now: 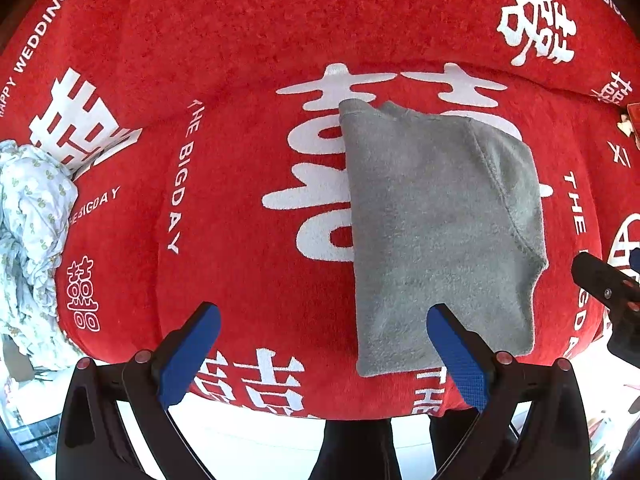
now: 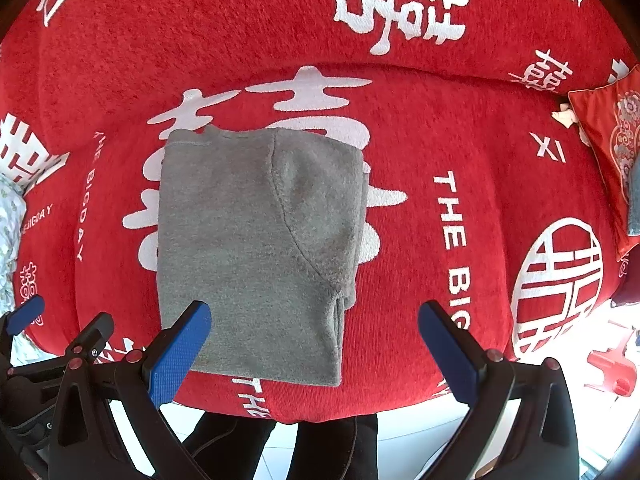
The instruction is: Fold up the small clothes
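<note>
1. Nearest the left wrist camera, the left gripper [image 1: 322,354] hovers above the front edge of the red cover, its two blue-padded fingers [image 1: 188,354] spread wide and holding nothing.
2. In the right wrist view, the right gripper [image 2: 314,354] hangs over the same front edge, its blue fingers [image 2: 178,354] likewise spread apart and empty; the left pad sits in front of the sweater's near left corner, though contact cannot be judged.
3. Below both grippers, past the edge of the cover, a person's dark trouser legs [image 2: 336,448] stand on a pale tiled floor [image 1: 248,444].
4. The grey sweater [image 2: 256,248] lies flat on the red cover [image 2: 400,152], folded into a tall, roughly rectangular bundle. Its near hem sits close to the cover's front edge; the neckline lies at the far end.
5. A curved seam runs down the right half of the sweater, where a folded layer shows at the right edge.
6. The cover bears large white characters and the words "THE BIG DAY"; the sweater lies over one large character.
7. At the far left, a crumpled pale floral cloth [image 1: 30,240] rests on the cover, well apart from the sweater.
8. At the far right, a red embroidered cushion [image 2: 608,148] lies on the cover.
</note>
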{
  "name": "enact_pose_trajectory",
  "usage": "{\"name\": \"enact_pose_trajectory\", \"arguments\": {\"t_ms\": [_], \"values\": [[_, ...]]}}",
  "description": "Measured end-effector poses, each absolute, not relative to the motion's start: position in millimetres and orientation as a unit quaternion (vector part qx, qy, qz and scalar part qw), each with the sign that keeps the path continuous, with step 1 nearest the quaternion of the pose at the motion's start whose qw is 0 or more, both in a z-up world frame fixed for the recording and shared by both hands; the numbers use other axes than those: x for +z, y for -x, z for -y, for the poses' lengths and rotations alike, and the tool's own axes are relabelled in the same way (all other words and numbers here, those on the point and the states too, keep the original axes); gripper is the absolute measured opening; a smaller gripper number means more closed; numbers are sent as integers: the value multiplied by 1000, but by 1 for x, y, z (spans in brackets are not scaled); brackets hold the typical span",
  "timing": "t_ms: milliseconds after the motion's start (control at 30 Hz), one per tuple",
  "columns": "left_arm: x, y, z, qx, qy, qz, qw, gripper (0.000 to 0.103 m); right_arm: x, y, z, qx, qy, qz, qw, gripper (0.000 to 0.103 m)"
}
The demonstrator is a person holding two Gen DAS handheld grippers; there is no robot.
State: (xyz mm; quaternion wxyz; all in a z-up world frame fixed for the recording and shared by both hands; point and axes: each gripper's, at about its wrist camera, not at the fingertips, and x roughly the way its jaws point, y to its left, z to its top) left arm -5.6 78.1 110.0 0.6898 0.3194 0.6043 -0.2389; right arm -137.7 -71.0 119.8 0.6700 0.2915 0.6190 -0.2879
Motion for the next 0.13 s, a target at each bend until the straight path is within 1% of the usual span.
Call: {"name": "enact_pose_trajectory", "arguments": {"t_ms": [133], "values": [[108, 5, -78, -236, -316, -610, 687, 103, 118, 138, 72, -288, -291, -620, 669, 103]]}}
